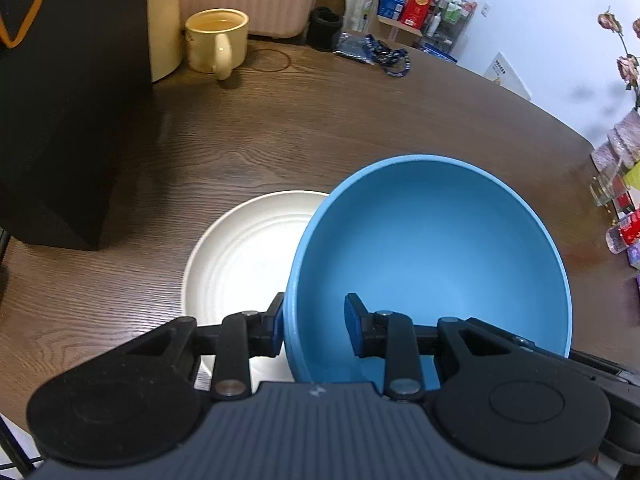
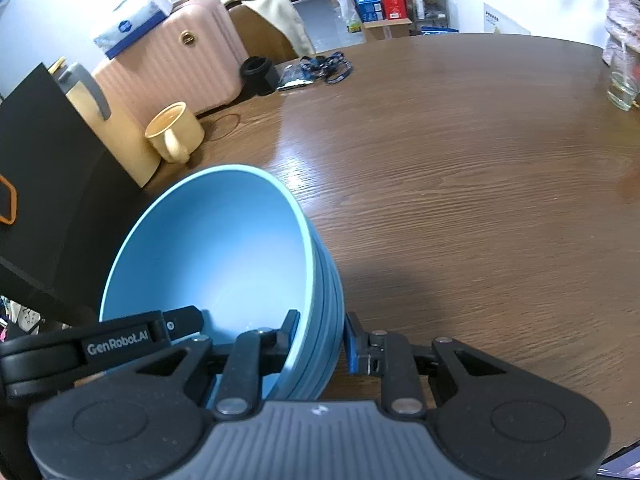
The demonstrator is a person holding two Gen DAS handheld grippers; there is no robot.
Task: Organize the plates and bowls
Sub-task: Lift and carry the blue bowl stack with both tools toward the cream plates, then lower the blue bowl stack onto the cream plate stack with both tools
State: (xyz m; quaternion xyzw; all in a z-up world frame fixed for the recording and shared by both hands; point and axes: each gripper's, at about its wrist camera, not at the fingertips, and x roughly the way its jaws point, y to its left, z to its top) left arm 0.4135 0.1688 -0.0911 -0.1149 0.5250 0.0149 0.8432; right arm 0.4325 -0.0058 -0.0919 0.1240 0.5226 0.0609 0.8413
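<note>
A blue bowl [image 1: 432, 248] hangs tilted above the brown table [image 1: 320, 120], held by its rim from two sides. My left gripper [image 1: 316, 326] is shut on the bowl's near wall, with one pad outside and one inside. In the right wrist view the same blue bowl [image 2: 216, 256] shows its ribbed outer wall, and my right gripper [image 2: 322, 336] is shut on that wall in the same way. A white ribbed plate [image 1: 240, 260] lies on the table to the left of the bowl, partly hidden behind it. The plate does not show in the right wrist view.
A yellow mug [image 1: 216, 40] with liquid stands at the back left beside a tall black box [image 1: 60, 120]. Behind them are a pink suitcase [image 2: 172, 56], a black cup [image 1: 326, 28] and a blue lanyard [image 1: 388, 58]. A glass [image 2: 622, 88] and small items line the right edge.
</note>
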